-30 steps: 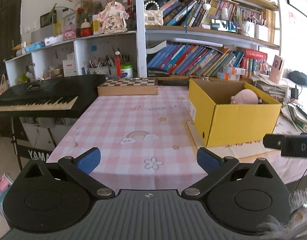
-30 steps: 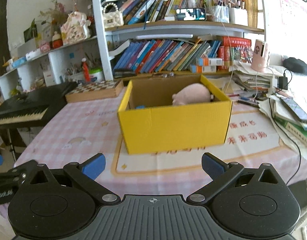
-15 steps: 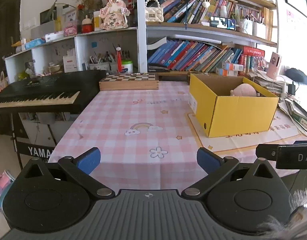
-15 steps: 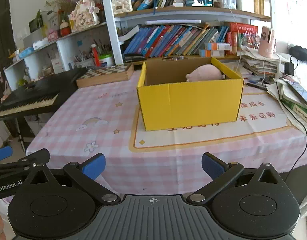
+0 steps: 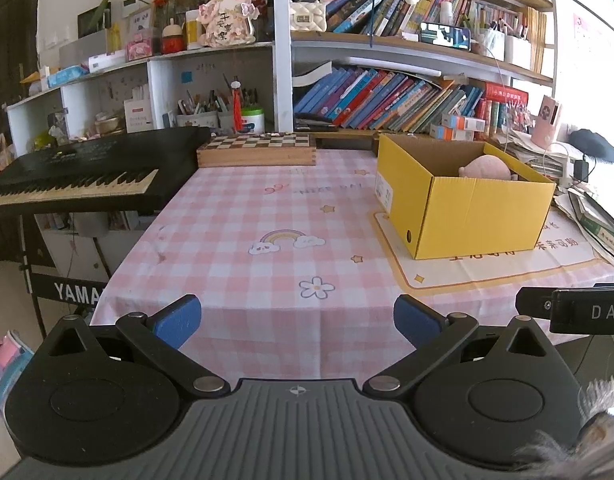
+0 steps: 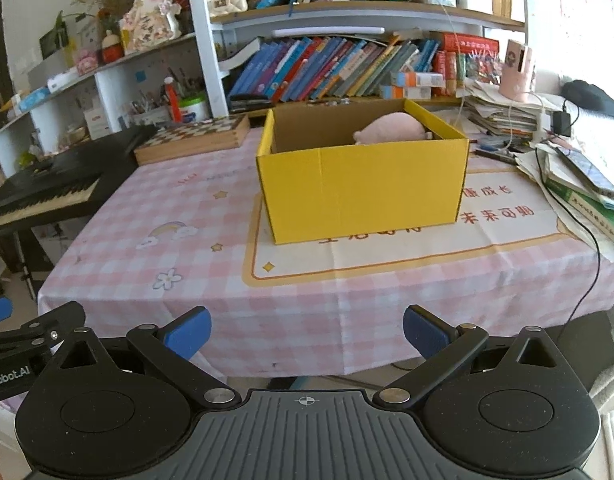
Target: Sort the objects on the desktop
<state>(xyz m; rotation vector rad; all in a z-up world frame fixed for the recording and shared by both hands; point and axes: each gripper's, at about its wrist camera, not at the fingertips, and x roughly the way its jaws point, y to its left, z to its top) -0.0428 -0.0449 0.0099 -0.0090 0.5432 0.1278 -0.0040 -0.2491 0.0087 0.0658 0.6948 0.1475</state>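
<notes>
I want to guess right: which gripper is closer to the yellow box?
Right, probably. The right gripper faces the yellow box head-on; the left gripper sits off to its left.

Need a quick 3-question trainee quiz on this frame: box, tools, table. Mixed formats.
1. True or false: the yellow box is closed with a lid.
2. What shows above the box's rim? A) pink plush toy B) chessboard C) phone
3. Fill in: both the left tool and right tool are ____ and hold nothing.

Key: 1 false, its top is open. 2 A, the pink plush toy. 3 open.
</notes>
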